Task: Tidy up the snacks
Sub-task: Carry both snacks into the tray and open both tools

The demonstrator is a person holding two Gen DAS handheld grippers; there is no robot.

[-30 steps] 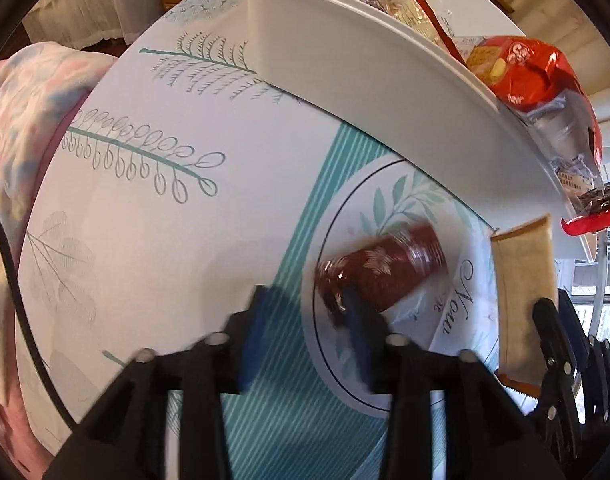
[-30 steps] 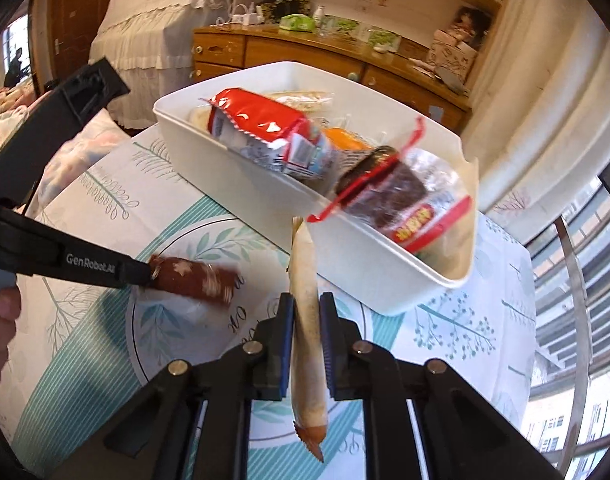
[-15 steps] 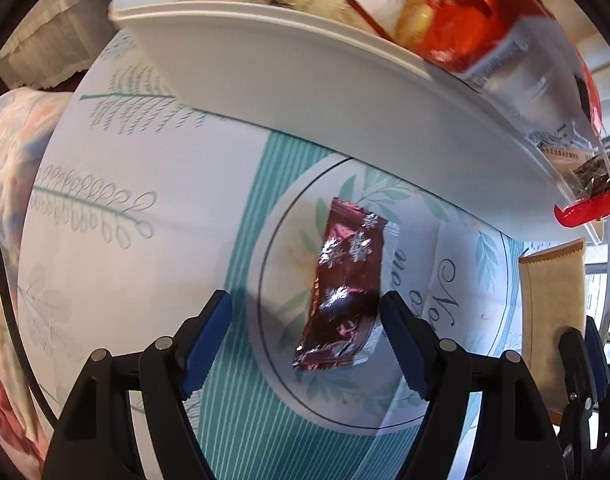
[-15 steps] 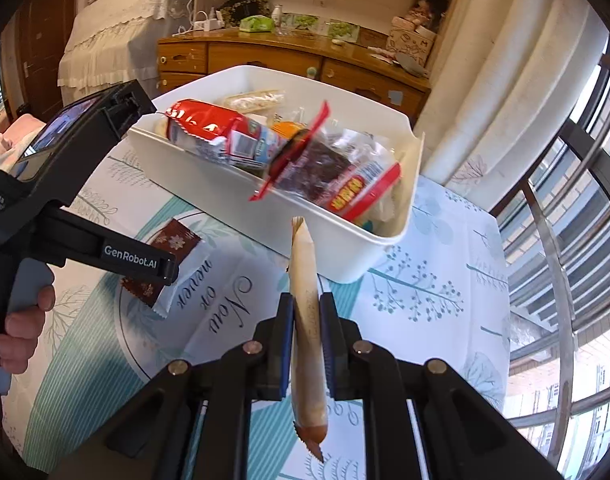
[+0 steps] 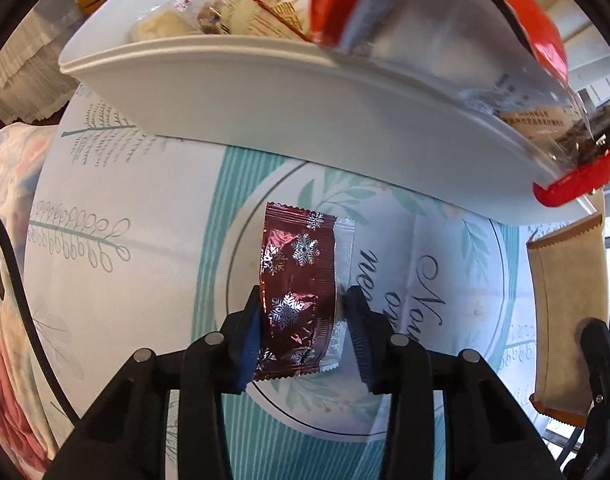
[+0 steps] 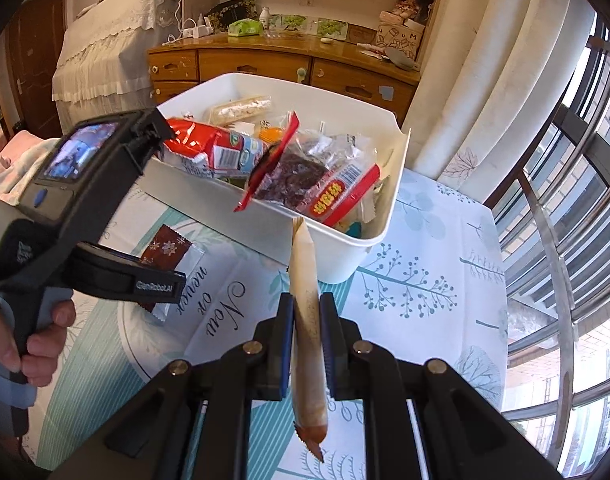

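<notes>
A dark red foil packet (image 5: 301, 264) with silver snowflakes lies on the round print of the tablecloth, in front of the white bin (image 5: 265, 92). My left gripper (image 5: 303, 304) points straight down over it. Its jaws are closing, and the blue pads (image 5: 251, 332) touch the packet's two long edges near its lower half. In the right wrist view the same packet (image 6: 169, 250) shows under the left gripper's finger. My right gripper (image 6: 307, 308) is shut on a long tan packet (image 6: 305, 280), held upright above the table, near the bin's front corner (image 6: 345, 260).
The bin holds several snack bags, among them a red-and-white bag (image 6: 209, 152) and a clear bag with a red strip (image 6: 305, 184) overhanging the rim. A person's hand (image 6: 41, 344) grips the left tool. A wooden dresser (image 6: 285, 64) and window bars (image 6: 565, 240) stand beyond.
The left gripper slid over the dark red packet, spread wide, then came together on its edges. The right gripper drifted a little with the tan packet still in it.
</notes>
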